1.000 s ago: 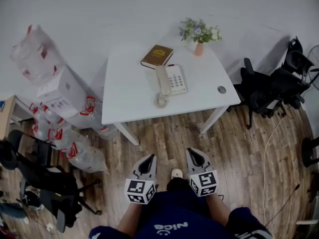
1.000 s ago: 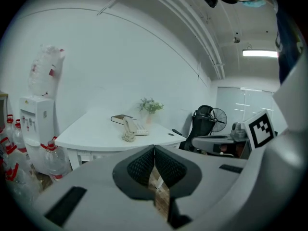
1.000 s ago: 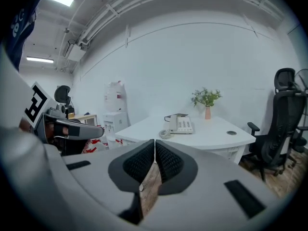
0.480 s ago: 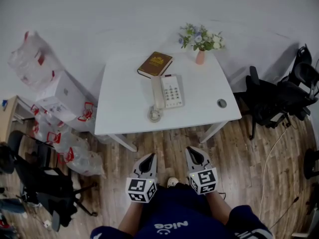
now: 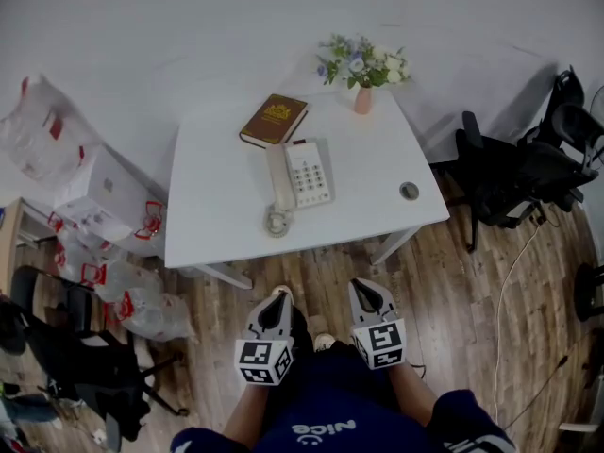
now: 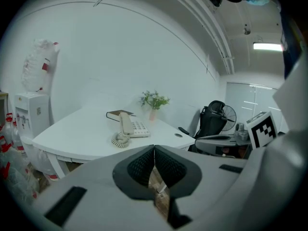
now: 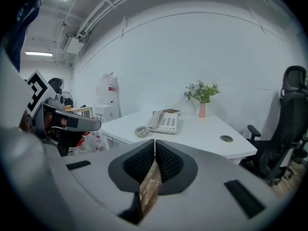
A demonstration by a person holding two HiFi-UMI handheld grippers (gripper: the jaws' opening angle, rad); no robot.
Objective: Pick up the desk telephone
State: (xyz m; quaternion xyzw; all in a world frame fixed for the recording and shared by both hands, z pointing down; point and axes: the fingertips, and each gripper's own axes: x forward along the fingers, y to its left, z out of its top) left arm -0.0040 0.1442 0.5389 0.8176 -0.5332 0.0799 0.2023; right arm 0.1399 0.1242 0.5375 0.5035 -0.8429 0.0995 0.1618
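The left tool (image 5: 276, 306) and right tool (image 5: 367, 298), both closed and empty at lower centre, sit well apart from the desk telephone (image 5: 302, 173) on the white counter (image 5: 215, 210) mid-frame.

Soft, even indoor light; both gripper views bulge fisheye with black corners.

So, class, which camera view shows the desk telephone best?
The head view: it looks down on the whole telephone, with handset, keypad and coiled cord plain. The right gripper view shows it small and low-angled, keypad facing; the left gripper view shows mainly the handset side.
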